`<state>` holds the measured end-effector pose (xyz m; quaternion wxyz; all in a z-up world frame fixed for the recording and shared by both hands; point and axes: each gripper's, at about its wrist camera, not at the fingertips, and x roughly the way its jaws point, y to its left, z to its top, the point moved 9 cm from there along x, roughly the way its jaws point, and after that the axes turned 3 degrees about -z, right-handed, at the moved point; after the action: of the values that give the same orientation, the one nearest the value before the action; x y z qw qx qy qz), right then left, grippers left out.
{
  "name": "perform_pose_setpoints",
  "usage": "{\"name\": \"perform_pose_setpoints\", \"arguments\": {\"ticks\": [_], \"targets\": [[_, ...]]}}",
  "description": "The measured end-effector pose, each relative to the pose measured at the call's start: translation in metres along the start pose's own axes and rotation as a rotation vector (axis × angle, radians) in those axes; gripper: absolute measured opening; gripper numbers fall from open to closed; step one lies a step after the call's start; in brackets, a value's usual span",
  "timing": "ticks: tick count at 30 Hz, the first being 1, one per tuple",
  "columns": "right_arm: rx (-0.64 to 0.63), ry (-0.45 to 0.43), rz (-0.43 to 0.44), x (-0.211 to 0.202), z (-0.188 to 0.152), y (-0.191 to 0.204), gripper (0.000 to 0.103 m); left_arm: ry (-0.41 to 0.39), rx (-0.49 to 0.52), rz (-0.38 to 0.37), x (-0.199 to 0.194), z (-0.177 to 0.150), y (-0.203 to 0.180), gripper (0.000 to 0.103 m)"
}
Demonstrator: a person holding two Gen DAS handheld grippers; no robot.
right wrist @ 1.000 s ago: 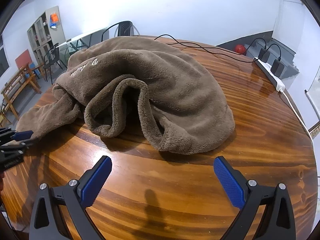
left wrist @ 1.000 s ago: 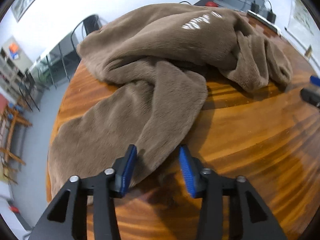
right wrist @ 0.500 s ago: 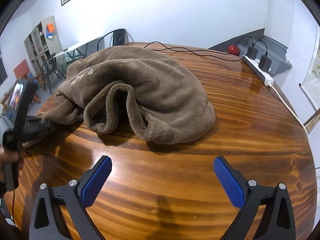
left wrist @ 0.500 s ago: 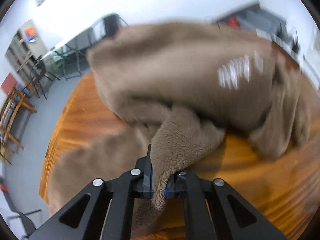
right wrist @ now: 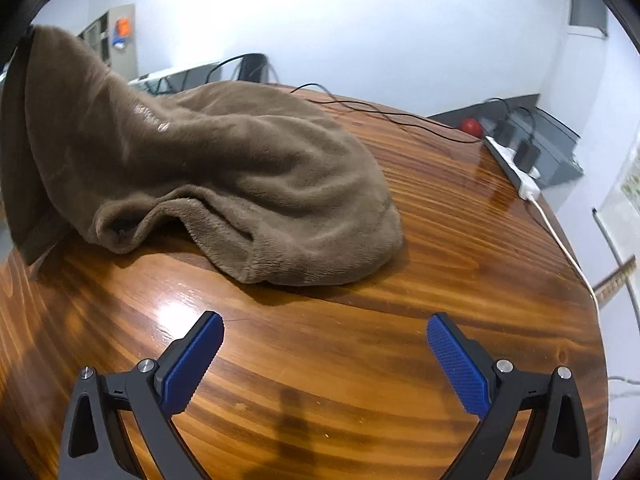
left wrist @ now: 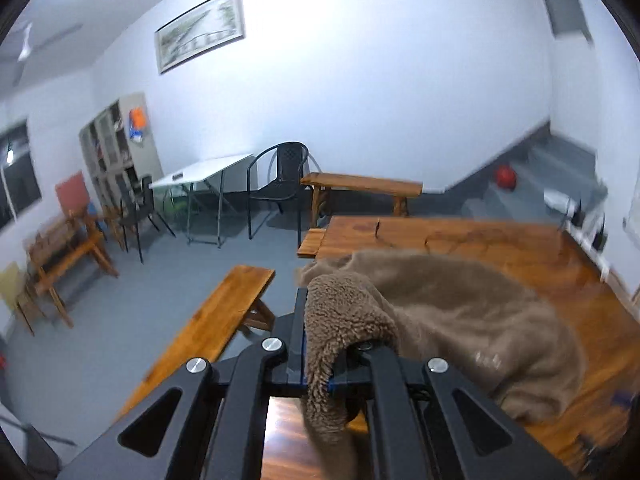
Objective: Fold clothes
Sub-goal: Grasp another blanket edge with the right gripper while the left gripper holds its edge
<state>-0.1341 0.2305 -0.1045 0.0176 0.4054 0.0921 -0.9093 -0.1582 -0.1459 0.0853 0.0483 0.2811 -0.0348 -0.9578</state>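
- Left wrist view. Left gripper (left wrist: 316, 364): jaws clamped on an edge of the brown fleece garment (left wrist: 460, 320); a curl of pile folds over the right finger and a tail hangs below the pads. Held so, the pinched edge is raised clear of the table, probably to draw the heap out of its bundle before any fold.
- Same view. Wooden table (left wrist: 520, 244): the garment's bulk trails right and far from the grip across its top. Thin cable (left wrist: 460, 236) lies at the far part of the table.
- Same view. Background: wooden bench (left wrist: 224, 320) near left below the table edge, black chair (left wrist: 280, 176) and white folding table (left wrist: 200, 170) farther off.
- Right wrist view. Right gripper (right wrist: 324, 356): blue pads wide apart, nothing between them, poised over bare wood near the garment's near hem; likely waiting for a second corner to show.
- Same view. Garment (right wrist: 240, 176): left end hoisted into a peak at the far left, the rest slumped on the table (right wrist: 440, 280), an open cuff or hem facing near-left.
- Same view. White power strip (right wrist: 516, 168) with plugs at the far right rim, well apart from the fabric.
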Motion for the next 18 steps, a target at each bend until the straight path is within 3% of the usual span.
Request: {"name": "perform_pose_setpoints", "arguments": {"ticks": [6, 12, 18], "targets": [[0.027, -0.004, 0.023, 0.002, 0.002, 0.005, 0.103, 0.132, 0.111, 0.032, 0.031, -0.065, 0.002, 0.011], [0.022, 0.002, 0.028, -0.001, 0.001, 0.009, 0.103, 0.29, 0.153, 0.155, 0.066, -0.139, 0.041, 0.012], [0.004, 0.0, 0.118, -0.003, 0.009, 0.037, 0.103, 0.337, 0.238, 0.195, 0.061, -0.178, 0.059, 0.025]]}}
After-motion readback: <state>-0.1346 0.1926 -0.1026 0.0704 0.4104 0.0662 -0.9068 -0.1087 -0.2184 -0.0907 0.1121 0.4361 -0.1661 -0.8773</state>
